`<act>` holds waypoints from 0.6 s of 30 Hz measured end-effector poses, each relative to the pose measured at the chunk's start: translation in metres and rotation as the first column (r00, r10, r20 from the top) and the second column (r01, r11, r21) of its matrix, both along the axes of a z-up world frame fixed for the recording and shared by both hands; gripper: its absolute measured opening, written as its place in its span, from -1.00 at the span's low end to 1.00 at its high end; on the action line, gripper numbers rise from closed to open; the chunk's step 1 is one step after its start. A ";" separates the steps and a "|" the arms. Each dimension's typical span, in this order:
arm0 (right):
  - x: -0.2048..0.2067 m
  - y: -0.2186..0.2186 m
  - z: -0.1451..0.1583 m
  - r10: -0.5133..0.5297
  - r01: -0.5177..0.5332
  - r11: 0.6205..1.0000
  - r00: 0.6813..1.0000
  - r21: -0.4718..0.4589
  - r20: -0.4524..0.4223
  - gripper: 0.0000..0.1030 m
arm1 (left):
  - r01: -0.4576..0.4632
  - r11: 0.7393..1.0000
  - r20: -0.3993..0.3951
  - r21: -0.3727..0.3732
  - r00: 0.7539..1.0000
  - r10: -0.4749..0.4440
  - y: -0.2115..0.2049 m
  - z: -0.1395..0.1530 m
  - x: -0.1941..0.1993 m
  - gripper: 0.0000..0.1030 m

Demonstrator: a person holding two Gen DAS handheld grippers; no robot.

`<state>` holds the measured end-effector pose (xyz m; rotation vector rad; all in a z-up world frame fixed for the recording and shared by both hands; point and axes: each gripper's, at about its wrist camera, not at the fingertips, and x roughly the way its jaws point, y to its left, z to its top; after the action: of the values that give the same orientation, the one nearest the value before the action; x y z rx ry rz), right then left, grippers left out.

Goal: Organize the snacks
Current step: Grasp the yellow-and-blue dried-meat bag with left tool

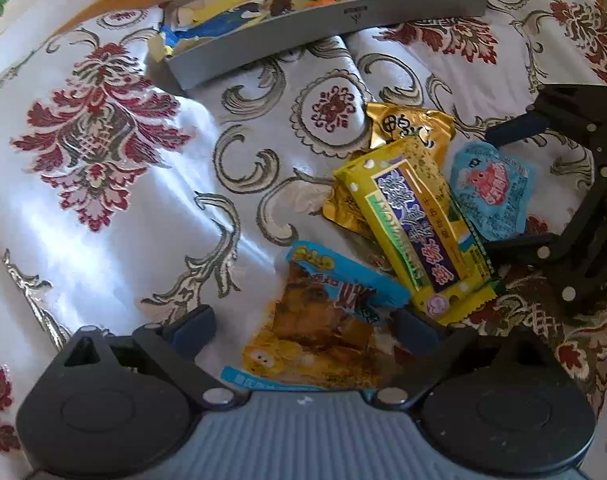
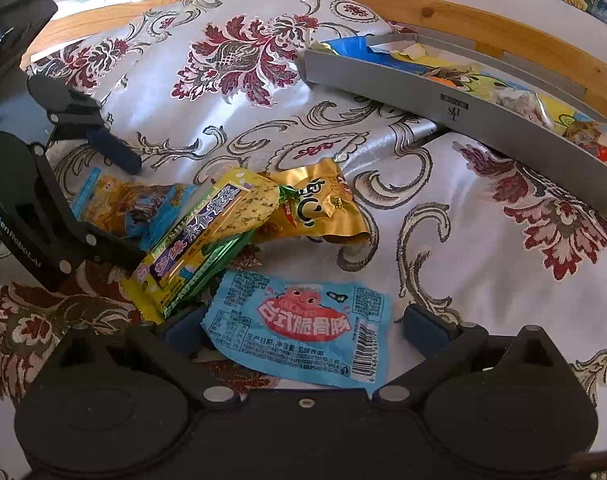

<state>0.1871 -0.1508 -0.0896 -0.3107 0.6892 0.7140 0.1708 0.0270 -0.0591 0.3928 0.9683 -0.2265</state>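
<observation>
Left tongs (image 1: 303, 328) gape wide around the orange snack packet (image 1: 319, 332) on the cloth-covered counter (image 1: 103, 208). Right tongs (image 2: 303, 330) gape wide around the blue packet (image 2: 303, 324). Grey tray (image 2: 483, 108) holds other snacks, well apart.

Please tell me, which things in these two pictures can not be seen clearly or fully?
- Gold packet, left wrist view: lower part hidden under the yellow bar.
- Orange packet, left wrist view: bottom edge covered by the left hand-held gripper.
- Tray contents, both views: mostly hidden by its grey wall, and cut off at the right edge in the right wrist view.
- Blue packet small print, right wrist view: too small to read.
</observation>
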 end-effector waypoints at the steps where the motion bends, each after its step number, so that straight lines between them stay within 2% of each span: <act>1: 0.000 0.000 0.000 -0.003 0.003 1.000 1.000 0.003 -0.002 0.98 | 0.002 1.000 -0.005 -0.003 1.000 -0.002 0.000 -0.001 0.000 0.84; 8: -0.002 0.000 0.001 -0.004 0.004 1.000 1.000 0.019 -0.013 0.85 | -0.020 0.999 -0.040 -0.043 0.999 0.018 -0.001 0.001 0.000 0.55; 13: -0.002 -0.001 0.001 -0.009 0.010 1.000 1.000 0.024 -0.020 0.83 | -0.097 0.992 -0.067 -0.074 0.994 0.092 -0.001 0.004 0.002 0.46; 18: -0.005 0.003 0.002 -0.022 0.022 1.000 1.000 -0.004 -0.014 0.82 | -0.221 0.967 -0.095 -0.122 0.973 0.211 0.002 0.008 0.002 0.42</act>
<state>0.1824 -0.1483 -0.0877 -0.3017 0.7062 0.6946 0.1729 0.0287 -0.0514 0.1552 1.0616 -0.1077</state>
